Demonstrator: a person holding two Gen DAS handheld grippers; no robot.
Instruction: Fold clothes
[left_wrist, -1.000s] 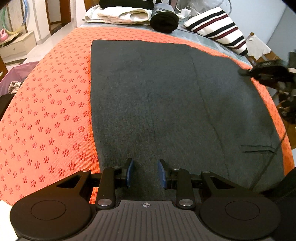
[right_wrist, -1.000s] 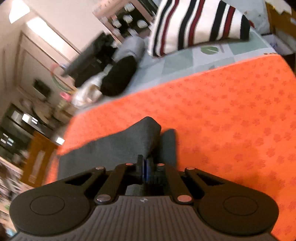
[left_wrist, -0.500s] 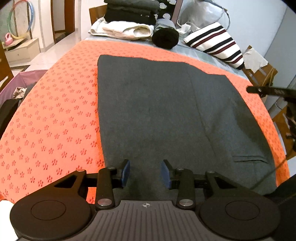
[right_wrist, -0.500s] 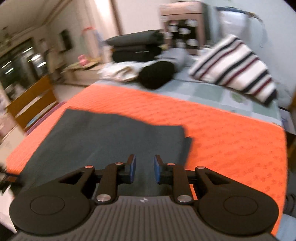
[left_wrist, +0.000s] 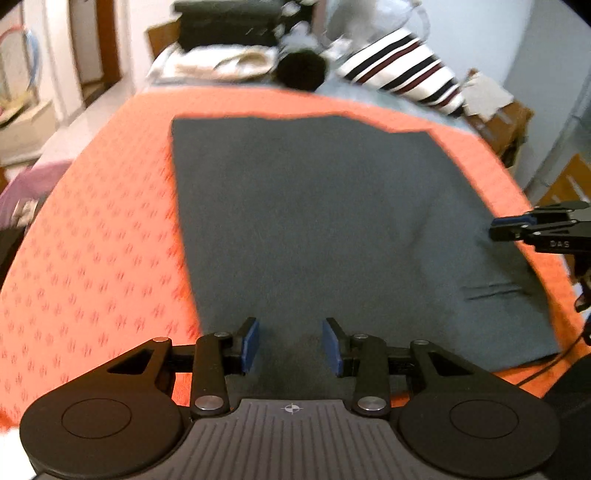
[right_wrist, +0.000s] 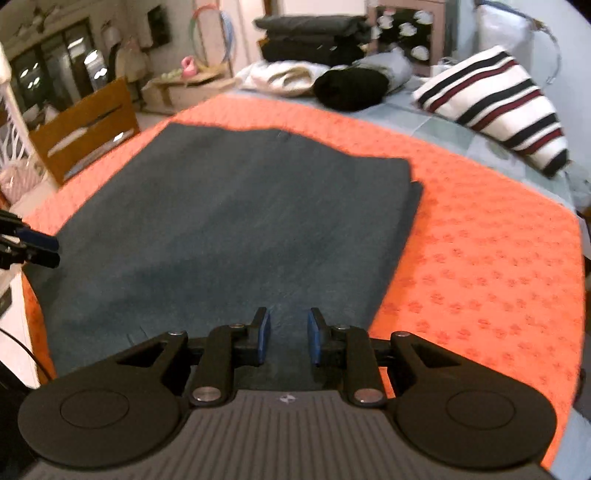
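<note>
Letting go of the dark grey cloth (right_wrist: 229, 221) on the orange bed (right_wrist: 487, 266), right tongs (right_wrist: 287, 338) are opening, left tongs (left_wrist: 289, 345) empty; its loose far-right corner could slide.

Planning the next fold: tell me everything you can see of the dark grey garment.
The dark grey garment looks like woven trousers folded into a flat rectangle on the orange bedspread. A lower layer peeks out at its far right corner and a slit pocket shows near the front edge. Both tools hover at its near edge, gripping nothing.
</note>
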